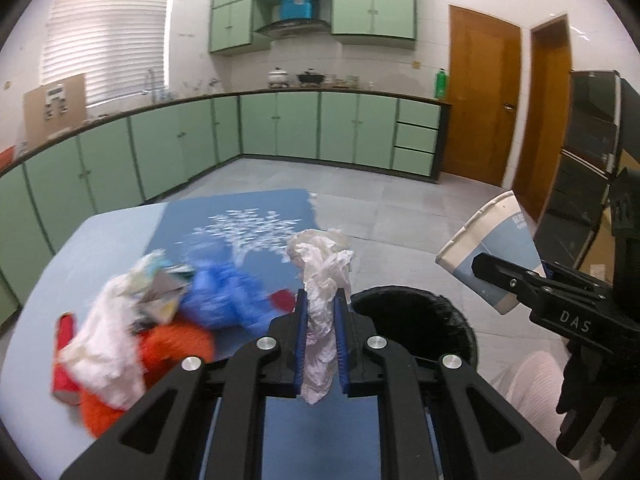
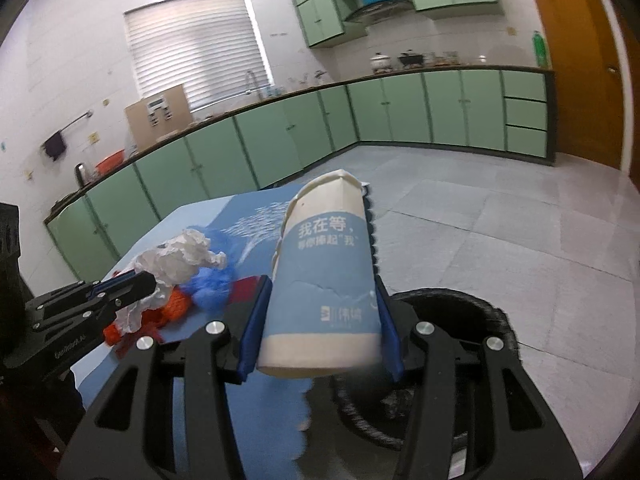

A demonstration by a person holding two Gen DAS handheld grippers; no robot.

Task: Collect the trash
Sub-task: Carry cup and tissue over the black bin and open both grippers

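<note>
L gripper (image 1: 320, 312) pinches crumpled tissue (image 1: 320, 280); R gripper (image 2: 320, 312) clamps paper cup (image 2: 324, 280), tapered.

Far ahead of the tool, green base cabinets (image 1: 256, 128) ran along two walls under a dark countertop (image 2: 400, 74). Green wall cabinets (image 1: 352, 4) hung above a range hood (image 1: 294, 26). Up and left was a window blind (image 1: 106, 36); to the right stood wooden doors (image 1: 480, 92).

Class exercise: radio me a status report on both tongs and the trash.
Left tongs shut on crumpled tissue. Right tongs shut on paper cup. Black bin below, nothing blocking.
</note>
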